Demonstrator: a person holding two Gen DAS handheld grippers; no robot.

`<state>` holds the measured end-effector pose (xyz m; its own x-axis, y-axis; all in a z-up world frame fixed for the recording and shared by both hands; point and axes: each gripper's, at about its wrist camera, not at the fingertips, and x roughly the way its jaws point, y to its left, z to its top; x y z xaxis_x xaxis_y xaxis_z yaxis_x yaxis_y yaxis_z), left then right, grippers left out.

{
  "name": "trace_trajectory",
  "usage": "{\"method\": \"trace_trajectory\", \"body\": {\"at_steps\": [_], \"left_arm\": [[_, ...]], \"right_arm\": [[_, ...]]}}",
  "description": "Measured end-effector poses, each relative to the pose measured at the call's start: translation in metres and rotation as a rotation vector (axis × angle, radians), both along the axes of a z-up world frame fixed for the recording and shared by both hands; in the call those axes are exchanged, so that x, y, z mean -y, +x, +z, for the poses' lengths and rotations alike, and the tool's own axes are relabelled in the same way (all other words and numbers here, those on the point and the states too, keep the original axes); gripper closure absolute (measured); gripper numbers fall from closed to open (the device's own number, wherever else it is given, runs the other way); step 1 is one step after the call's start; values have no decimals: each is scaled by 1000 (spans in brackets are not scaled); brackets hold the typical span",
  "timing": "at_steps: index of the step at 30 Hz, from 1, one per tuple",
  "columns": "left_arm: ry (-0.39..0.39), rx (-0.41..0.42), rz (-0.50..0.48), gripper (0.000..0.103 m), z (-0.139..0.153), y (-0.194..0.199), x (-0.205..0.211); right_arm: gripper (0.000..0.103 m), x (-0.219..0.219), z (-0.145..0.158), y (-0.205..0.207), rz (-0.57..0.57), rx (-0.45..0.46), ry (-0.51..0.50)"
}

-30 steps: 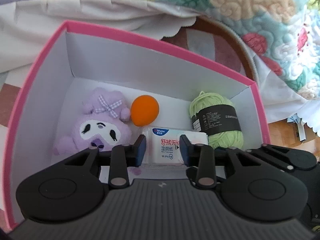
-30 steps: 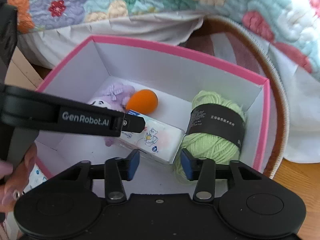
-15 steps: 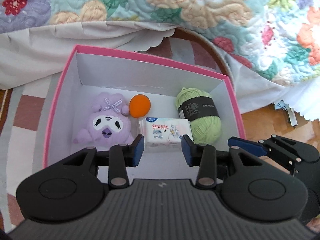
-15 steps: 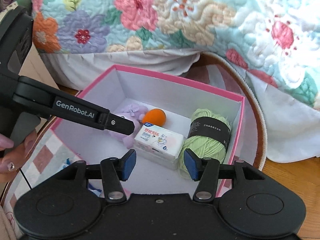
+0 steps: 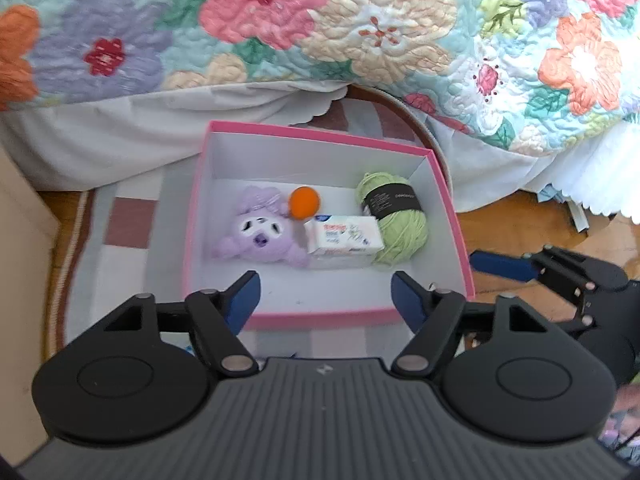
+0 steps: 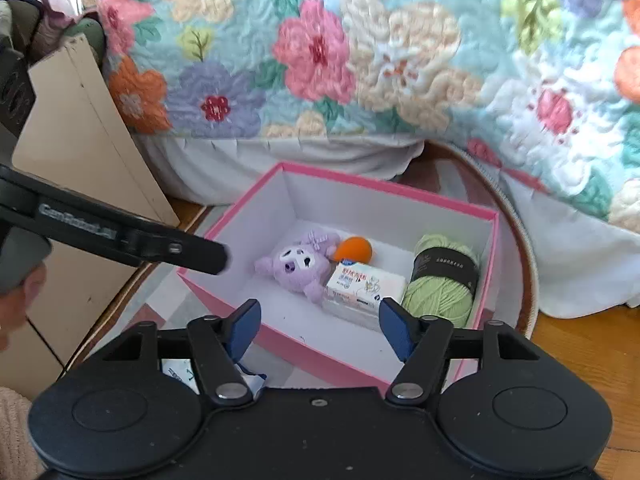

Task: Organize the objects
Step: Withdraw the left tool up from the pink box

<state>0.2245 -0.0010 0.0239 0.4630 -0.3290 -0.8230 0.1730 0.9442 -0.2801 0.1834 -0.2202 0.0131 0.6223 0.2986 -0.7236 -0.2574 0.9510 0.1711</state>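
Pink box (image 5: 452, 216) open on top, access from above unobstructed. Near half of box floor bare; far half taken by a row: purple plush (image 5: 260, 234), orange ball (image 5: 305, 202) behind it, wipes pack (image 5: 345, 236), green yarn (image 5: 394, 216). Plush, pack and yarn sit touching or nearly so, no finger gap between them. Yarn is close to the right wall. Quilt (image 6: 360, 52) and white bed skirt (image 5: 120, 132) overhang just behind the far wall. Beige panel (image 6: 84, 152) stands left of the box. Left claw (image 5: 325, 298) and right claw (image 6: 320, 326) both spread wide, hovering at the near rim; right claw seen off the box's right side.
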Motion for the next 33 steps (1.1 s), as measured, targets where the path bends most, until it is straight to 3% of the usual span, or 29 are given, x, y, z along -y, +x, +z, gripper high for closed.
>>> {"method": "trace_trajectory", "body": {"at_steps": [3, 8, 13, 20, 24, 27, 33], "left_arm": [[16, -7, 7, 29, 11, -13, -11], [16, 68, -3, 24, 29, -41, -24], [31, 75, 1, 24, 34, -63, -34], [97, 122, -63, 17, 37, -92, -34], [77, 100, -84, 14, 35, -101, -37], [75, 122, -97, 1, 31, -109, -41], [63, 39, -61, 0, -1, -105, -56]], "right_arm": [[32, 3, 7, -9, -20, -3, 22], [32, -4, 28, -28, -29, 23, -30], [16, -19, 44, -49, -11, 52, -105], [12, -39, 47, -80, 42, 42, -135], [9, -51, 45, -98, 67, 32, -147], [3, -62, 44, -109, 100, 43, -146], [1, -81, 25, -115, 165, 9, -117]]}}
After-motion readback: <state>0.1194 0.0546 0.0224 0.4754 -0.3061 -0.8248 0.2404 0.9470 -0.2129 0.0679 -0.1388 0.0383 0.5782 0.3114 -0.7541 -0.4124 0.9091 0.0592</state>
